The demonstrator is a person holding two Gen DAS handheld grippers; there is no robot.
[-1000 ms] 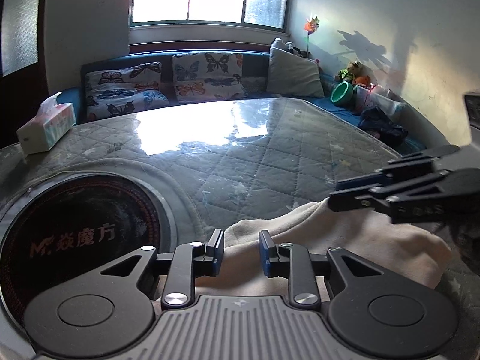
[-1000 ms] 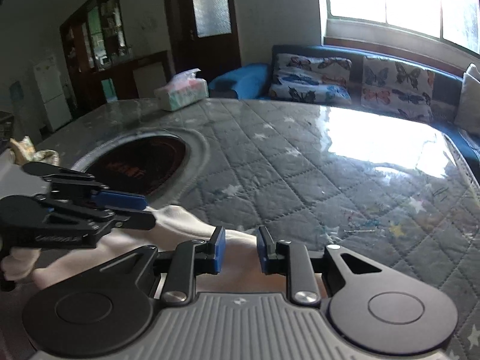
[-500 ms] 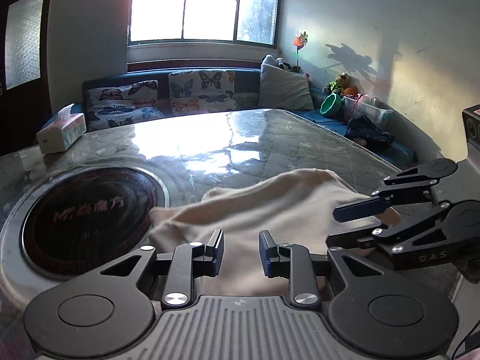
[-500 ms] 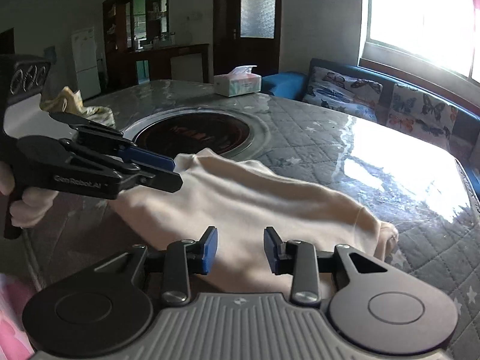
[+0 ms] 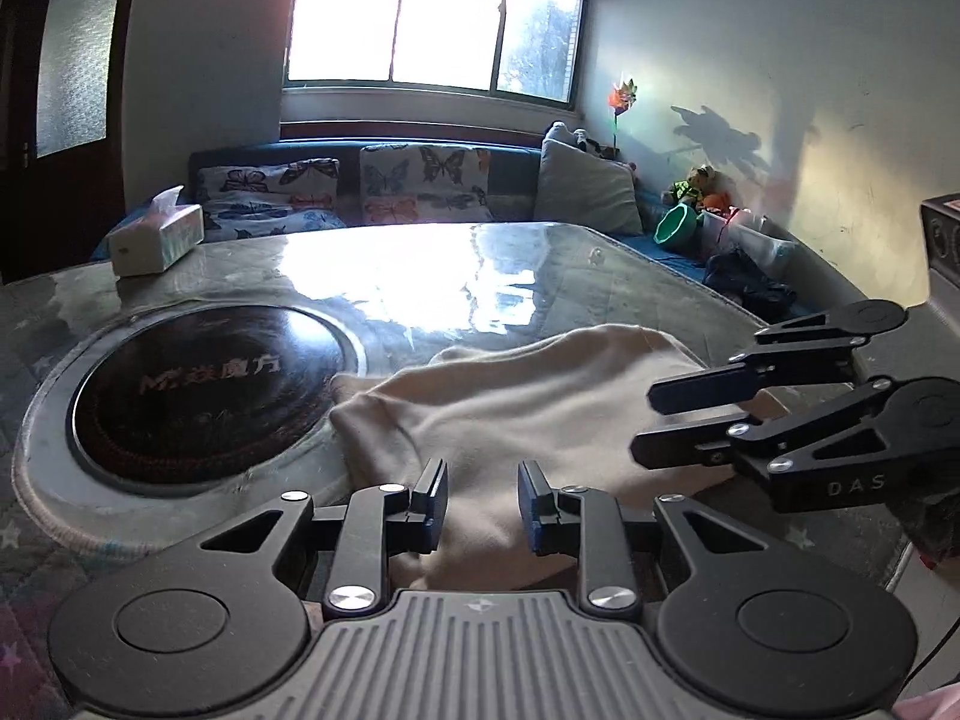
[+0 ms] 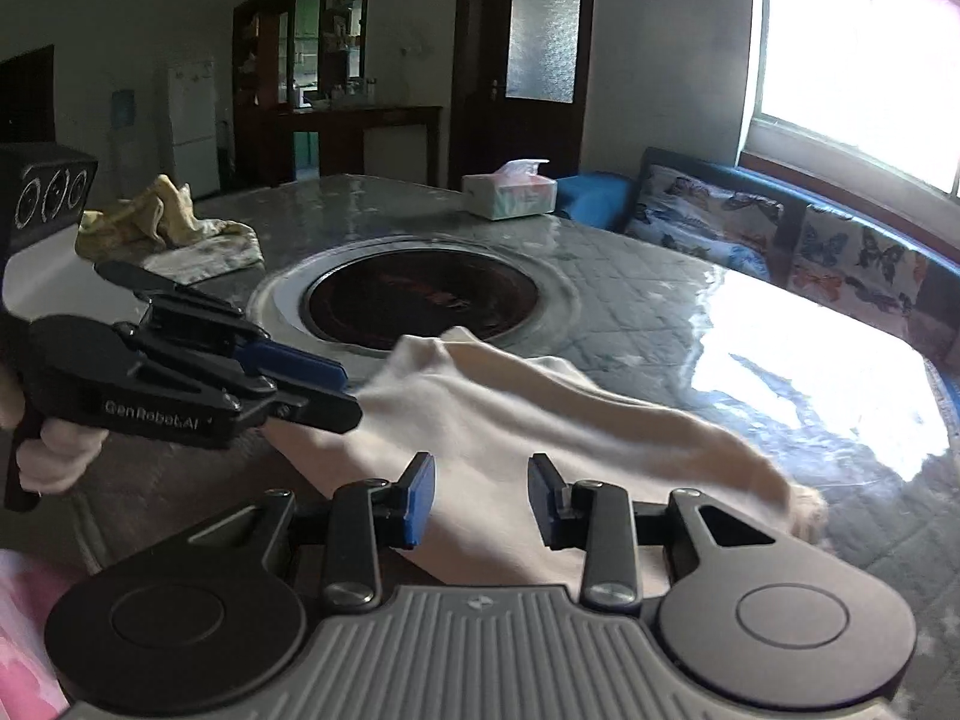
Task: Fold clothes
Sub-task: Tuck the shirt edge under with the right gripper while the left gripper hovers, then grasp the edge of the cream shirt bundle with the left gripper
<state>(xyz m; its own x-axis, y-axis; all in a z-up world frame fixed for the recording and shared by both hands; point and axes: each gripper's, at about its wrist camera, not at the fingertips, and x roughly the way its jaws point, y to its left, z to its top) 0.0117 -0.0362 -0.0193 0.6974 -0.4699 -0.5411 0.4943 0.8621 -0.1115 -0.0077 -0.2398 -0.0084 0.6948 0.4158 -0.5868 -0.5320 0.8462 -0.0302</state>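
A cream garment [image 5: 510, 396] [image 6: 510, 414] lies spread and rumpled on the glass-topped quilted table [image 5: 420, 282] [image 6: 660, 312]. My left gripper [image 5: 483, 504] hovers over its near left part, jaws apart, with cloth showing through the gap and no pad pressing on it. In the right wrist view the left gripper [image 6: 348, 399] sits at the garment's left edge. My right gripper [image 6: 480, 498] stands open over the near right part. From the left wrist view the right gripper [image 5: 660, 420] shows its fingers spread just above the cloth's right end.
A round black hotplate [image 5: 198, 384] [image 6: 420, 300] is set into the table beyond the garment. A tissue box [image 5: 159, 237] [image 6: 510, 195] stands at the far edge. A yellow cloth [image 6: 162, 228] lies crumpled at the left. A sofa with butterfly cushions [image 5: 420, 180] runs behind.
Both grippers have drawn back toward the near edge, so much more of the garment now shows, lying flatter. The right jaws have widened and no longer pinch the cloth.
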